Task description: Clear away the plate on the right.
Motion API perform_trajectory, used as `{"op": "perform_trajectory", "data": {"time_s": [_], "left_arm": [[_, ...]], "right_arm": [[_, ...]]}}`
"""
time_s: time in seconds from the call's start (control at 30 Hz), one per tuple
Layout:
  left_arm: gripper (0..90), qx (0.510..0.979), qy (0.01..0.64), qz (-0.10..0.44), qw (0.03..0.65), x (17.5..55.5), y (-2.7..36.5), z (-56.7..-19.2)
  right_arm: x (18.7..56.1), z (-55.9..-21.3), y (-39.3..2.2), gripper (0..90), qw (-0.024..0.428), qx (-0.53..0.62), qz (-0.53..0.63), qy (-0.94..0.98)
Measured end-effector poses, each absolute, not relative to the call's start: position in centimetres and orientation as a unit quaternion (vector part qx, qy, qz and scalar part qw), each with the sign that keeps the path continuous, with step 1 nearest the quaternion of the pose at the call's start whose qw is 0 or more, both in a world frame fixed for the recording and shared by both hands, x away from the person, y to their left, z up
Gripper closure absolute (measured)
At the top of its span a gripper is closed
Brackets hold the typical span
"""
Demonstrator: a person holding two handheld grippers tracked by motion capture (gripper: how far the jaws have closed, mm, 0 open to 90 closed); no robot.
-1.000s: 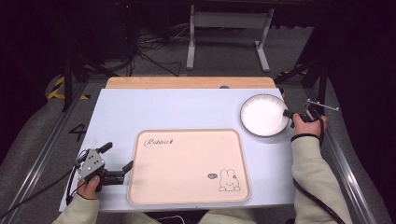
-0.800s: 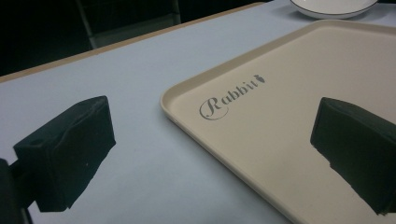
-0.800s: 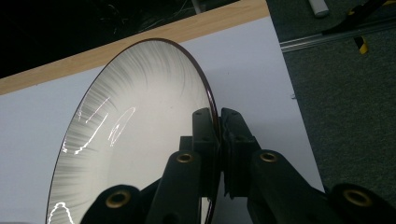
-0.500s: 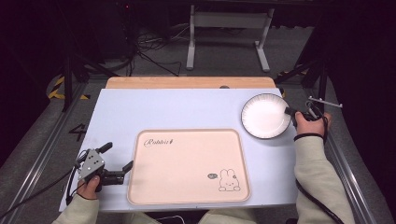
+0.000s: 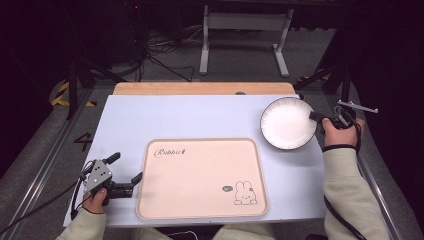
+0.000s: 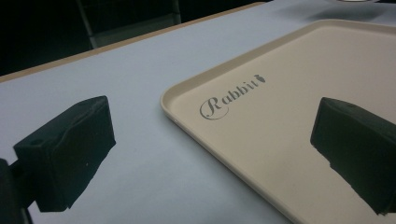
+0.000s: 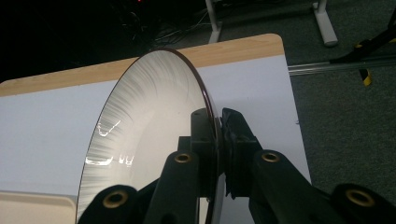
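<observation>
A white round plate (image 5: 287, 122) with a dark rim is at the right side of the white table, tilted and raised off it. My right gripper (image 5: 315, 116) is shut on its right rim. In the right gripper view the plate (image 7: 149, 121) stands on edge, its rim pinched between the jaws of my right gripper (image 7: 218, 135). A beige tray (image 5: 200, 180) with "Rabbit" lettering and a small rabbit drawing lies at the front middle. My left gripper (image 5: 125, 167) rests open at the tray's left edge. In the left gripper view that gripper (image 6: 215, 144) straddles the tray's rim (image 6: 187, 119) without touching it.
The white table top (image 5: 175, 115) ends in a wooden strip (image 5: 200, 88) at the far side. Behind it stand a metal frame (image 5: 245, 30) and cables on the dark floor. A rail runs along the table's right side (image 5: 372, 170).
My right gripper has risen a little with the plate, which has lifted and shifted slightly right. My left gripper and the tray have not moved.
</observation>
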State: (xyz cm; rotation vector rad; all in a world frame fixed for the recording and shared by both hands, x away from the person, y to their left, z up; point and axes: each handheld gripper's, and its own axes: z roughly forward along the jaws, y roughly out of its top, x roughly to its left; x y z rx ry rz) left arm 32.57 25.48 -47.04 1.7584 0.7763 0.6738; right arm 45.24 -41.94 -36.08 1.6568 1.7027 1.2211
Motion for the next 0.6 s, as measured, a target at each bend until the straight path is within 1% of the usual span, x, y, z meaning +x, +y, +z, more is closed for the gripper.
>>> {"op": "perform_trajectory", "data": {"time_s": [0.13,0.4,0.6], "left_arm": [[0.3,0.734,0.326,0.281,0.525,32.6,25.5,-47.1],[0.3,0.734,0.326,0.281,0.526,32.6,25.5,-47.1],[0.3,0.734,0.326,0.281,0.526,32.6,25.5,-47.1]], "right_arm": [[44.6,-35.3,-41.8,84.4,0.238,0.597,0.443,0.625],[43.6,-34.4,-41.6,84.4,0.234,0.591,0.449,0.628],[43.0,-33.9,-40.8,84.3,0.230,0.577,0.451,0.641]]}}
